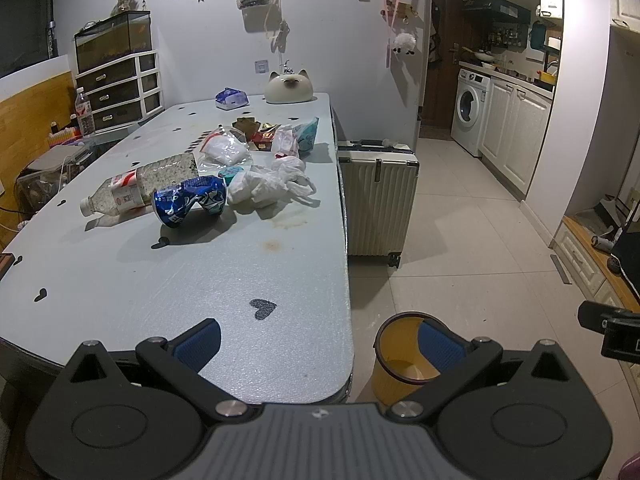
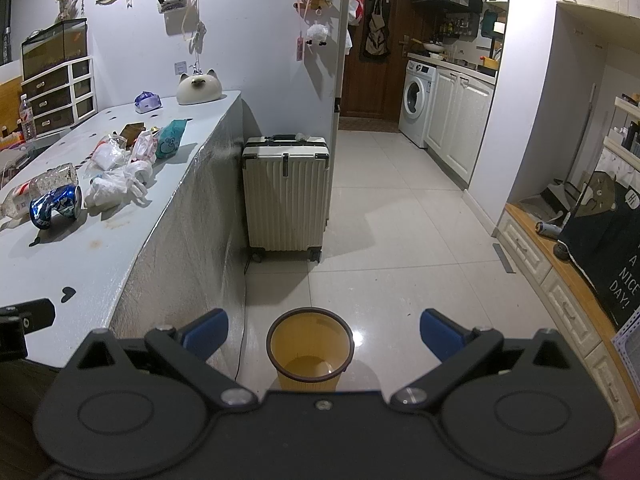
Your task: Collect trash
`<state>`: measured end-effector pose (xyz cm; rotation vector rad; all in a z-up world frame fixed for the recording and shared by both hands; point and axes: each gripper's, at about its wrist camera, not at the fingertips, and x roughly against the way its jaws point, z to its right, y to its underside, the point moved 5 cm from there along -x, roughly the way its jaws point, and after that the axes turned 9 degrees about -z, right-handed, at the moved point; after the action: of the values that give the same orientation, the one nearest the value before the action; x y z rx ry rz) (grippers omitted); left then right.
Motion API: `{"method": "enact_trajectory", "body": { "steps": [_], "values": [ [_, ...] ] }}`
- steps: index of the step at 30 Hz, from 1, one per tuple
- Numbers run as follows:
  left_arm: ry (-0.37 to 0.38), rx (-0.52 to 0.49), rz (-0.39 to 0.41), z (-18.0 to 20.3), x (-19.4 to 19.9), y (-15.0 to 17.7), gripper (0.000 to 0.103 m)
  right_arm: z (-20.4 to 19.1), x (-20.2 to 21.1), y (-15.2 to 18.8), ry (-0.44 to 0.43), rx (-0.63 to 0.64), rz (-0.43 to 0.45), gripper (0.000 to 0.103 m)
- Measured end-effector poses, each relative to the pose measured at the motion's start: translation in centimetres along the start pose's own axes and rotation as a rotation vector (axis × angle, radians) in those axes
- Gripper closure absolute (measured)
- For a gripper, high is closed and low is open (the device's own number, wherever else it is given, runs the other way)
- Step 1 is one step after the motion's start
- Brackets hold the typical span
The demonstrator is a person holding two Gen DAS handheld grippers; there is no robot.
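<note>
With both your left tongs (image 1: 320,342) and right tongs (image 2: 324,332) spread apart and empty, reach the left pair across the pale grey counter (image 1: 240,312) to the crushed blue drink can (image 1: 190,200), gripping its narrow dented waist, then carry it to the empty yellow plastic bin (image 2: 310,354) on the floor.

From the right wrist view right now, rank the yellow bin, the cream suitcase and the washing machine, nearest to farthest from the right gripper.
1. Yellow bin: on the floor just ahead of the open right gripper, between its fingers in the picture.
2. Cream suitcase: standing farther ahead, beside the table's end.
3. Washing machine: farthest, in the kitchen at the back right.
</note>
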<state>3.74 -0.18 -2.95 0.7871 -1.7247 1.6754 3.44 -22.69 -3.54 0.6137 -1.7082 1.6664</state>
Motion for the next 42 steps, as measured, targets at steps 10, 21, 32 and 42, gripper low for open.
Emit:
{"method": "enact_trajectory", "body": {
  "steps": [10,21,32,42],
  "values": [
    [0.004,-0.012,-0.011,1.4,-0.6,-0.4,0.000,1.6,-0.5,0.6,0.007,-0.015,-0.008,0.000],
    [-0.020,0.030,-0.061,0.0,-4.5,-0.2,0.000,2.3,-4.1,0.4,-0.013,-0.054,-0.042,0.000],
    [-0.100,0.129,-0.088,-5.2,-8.5,-1.5,0.000,-1.3,-8.2,-2.0,-0.081,-0.017,0.023,0.000],
    [-0.187,0.201,-0.056,-11.3,-11.1,-4.2,0.000,-8.8,-11.3,-7.2,-0.211,0.081,0.141,0.000]
  ]
}}
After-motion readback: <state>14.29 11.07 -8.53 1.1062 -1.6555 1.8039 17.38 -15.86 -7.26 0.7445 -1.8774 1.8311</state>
